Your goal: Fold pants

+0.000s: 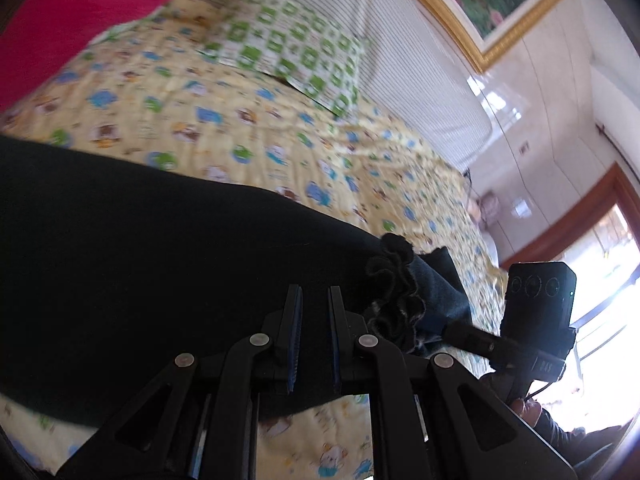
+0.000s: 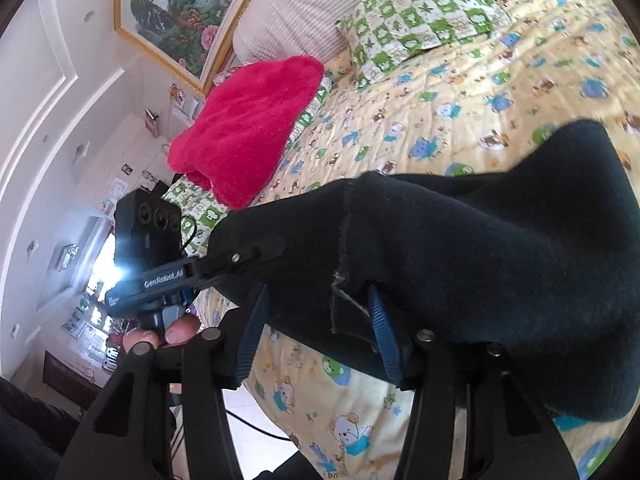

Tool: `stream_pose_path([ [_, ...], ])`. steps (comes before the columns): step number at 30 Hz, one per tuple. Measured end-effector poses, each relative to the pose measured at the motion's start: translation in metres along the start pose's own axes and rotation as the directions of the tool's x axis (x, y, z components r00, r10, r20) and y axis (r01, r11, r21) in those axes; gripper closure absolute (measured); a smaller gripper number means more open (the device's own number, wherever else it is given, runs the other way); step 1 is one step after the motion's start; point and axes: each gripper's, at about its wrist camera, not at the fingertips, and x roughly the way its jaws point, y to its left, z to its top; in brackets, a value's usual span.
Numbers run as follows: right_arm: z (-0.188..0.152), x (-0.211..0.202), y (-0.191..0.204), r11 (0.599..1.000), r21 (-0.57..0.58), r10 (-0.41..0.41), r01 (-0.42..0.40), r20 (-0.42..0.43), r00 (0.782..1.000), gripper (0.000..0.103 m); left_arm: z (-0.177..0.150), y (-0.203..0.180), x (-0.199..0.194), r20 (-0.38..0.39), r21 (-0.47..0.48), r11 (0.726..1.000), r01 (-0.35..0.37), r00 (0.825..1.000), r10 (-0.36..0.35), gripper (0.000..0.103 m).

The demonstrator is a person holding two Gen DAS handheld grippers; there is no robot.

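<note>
Bed (image 2: pixel 460 92): yellow quilt with cartoon animals; wide open surface between the pants and the pillow.
Pants (image 2: pixel 480 248): dark, bunched across the near part of the bed; one end lifted toward the right hand-held gripper, the gathered waistband (image 1: pixel 394 288) beside the left one.
Blanket (image 2: pixel 248 128): red, heaped at the bed's far edge, well apart from the pants.
Pillow (image 2: pixel 416 12): green-and-white check, at the headboard end.
Painting (image 2: pixel 180 8): gold frame, on the wall above the headboard.
Right hand-held gripper (image 2: pixel 316 328): jaws parted and not pressing, a raw-edged fold of the pants hanging between the blue pads.
Left hand-held gripper (image 1: pixel 314 336): jaws nearly together over the pants; whether cloth is pinched between them cannot be told.
Writing: "GenRobot.AI" on the left unit, seen from the right wrist view; "DAS" on the right unit, seen from the left wrist view.
</note>
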Motion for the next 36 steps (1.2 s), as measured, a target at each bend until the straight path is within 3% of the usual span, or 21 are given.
stream_pose_path([
  [15, 0.02, 0.027, 0.03, 0.997, -0.072, 0.03, -0.033, -0.034, 0.999, 0.045, -0.022, 0.042, -0.065, 0.149, -0.201, 0.979, -0.023, 0.987, 0.054, 0.089],
  [18, 0.022, 0.036, 0.036, 0.995, -0.096, 0.032, -0.037, -0.051, 0.998, 0.045, -0.029, 0.047, -0.074, 0.163, -0.225, 0.974, -0.024, 0.985, 0.062, 0.081],
  [23, 0.028, 0.055, 0.048, 0.99, -0.13, 0.034, -0.045, -0.089, 0.995, 0.045, -0.04, 0.053, -0.091, 0.184, -0.257, 0.966, -0.027, 0.98, 0.076, 0.078],
  [25, 0.031, 0.064, 0.054, 0.988, -0.149, 0.034, -0.05, -0.106, 0.994, 0.045, -0.047, 0.057, -0.101, 0.201, -0.275, 0.96, -0.043, 0.974, 0.101, 0.07],
  [36, 0.057, 0.11, 0.094, 0.96, -0.271, 0.02, -0.069, -0.178, 0.984, 0.044, -0.065, 0.094, -0.128, 0.241, -0.387, 0.922, -0.036, 0.96, 0.139, 0.07],
])
